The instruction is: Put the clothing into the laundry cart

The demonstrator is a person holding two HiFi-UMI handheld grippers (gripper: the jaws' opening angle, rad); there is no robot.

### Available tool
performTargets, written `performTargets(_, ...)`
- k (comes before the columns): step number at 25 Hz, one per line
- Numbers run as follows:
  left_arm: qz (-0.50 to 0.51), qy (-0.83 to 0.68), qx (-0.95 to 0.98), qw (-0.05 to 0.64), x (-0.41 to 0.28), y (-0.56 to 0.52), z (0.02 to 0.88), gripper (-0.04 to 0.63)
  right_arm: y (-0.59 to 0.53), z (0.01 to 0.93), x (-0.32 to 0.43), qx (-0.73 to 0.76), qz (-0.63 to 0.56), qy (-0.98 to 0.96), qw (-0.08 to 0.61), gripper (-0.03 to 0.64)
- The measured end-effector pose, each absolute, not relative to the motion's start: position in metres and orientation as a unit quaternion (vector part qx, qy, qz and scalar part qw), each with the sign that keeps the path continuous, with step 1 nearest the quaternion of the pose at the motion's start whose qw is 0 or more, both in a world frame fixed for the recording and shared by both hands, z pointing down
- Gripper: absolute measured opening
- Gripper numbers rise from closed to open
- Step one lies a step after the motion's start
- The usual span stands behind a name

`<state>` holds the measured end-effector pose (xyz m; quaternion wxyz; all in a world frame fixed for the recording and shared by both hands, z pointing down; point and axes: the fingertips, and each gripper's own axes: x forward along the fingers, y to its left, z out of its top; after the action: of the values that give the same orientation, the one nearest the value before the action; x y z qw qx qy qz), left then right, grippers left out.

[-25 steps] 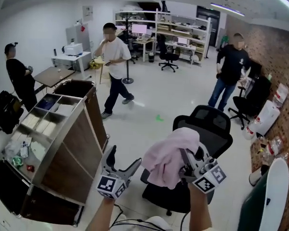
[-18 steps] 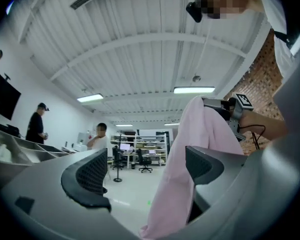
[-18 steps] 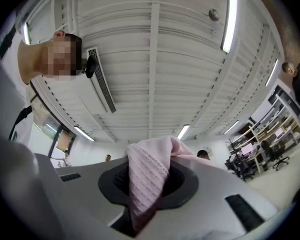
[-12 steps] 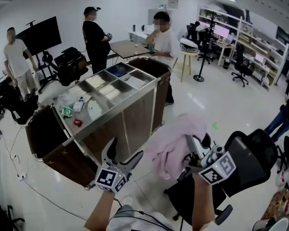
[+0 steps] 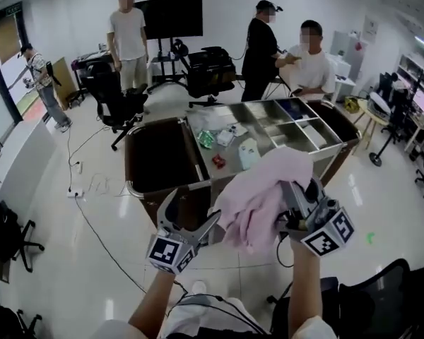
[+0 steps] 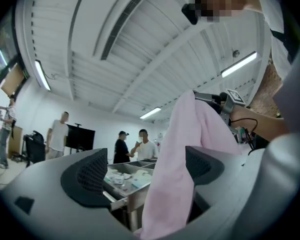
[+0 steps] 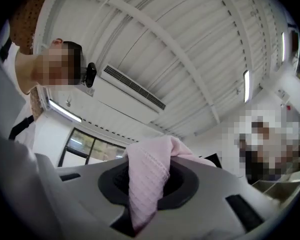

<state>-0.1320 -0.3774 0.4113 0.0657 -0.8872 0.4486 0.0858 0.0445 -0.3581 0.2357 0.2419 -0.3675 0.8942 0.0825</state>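
Note:
A pink garment (image 5: 258,198) hangs bunched from my right gripper (image 5: 299,202), which is shut on it; in the right gripper view the pink garment (image 7: 151,156) is pinched between the pads of the right gripper (image 7: 149,184). My left gripper (image 5: 192,216) is open and empty, just left of the cloth. In the left gripper view the pink garment (image 6: 182,149) hangs beyond the spread jaws of the left gripper (image 6: 147,173). The laundry cart (image 5: 162,188) stands straight ahead, its dark bag open at the left end and a steel compartment tray (image 5: 318,147) on top.
Several people stand behind the cart, two (image 5: 307,51) close to its far side. Small items (image 5: 230,147) lie on the steel tray. A black office chair (image 5: 124,104) stands at the back left, another chair (image 5: 381,295) at the bottom right. Cables (image 5: 92,189) run across the floor on the left.
The view has swung round: the cart has shifted from the left side to straight ahead of both grippers. The right gripper still carries the pink garment; the left stays open.

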Motion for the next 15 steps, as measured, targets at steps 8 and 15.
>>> performTargets(8,0.094,0.547,-0.829,0.061,-0.269,-0.413,0.421,0.465,-0.485,0.248,-0.141,-0.27,0.026,0.936,0.222,0.086)
performTargets(15,0.082,0.6,-0.795,0.032,-0.315,-0.417,0.447,0.465,-0.599,0.368,-0.256,-0.274,-0.064,0.957,0.069,0.092)
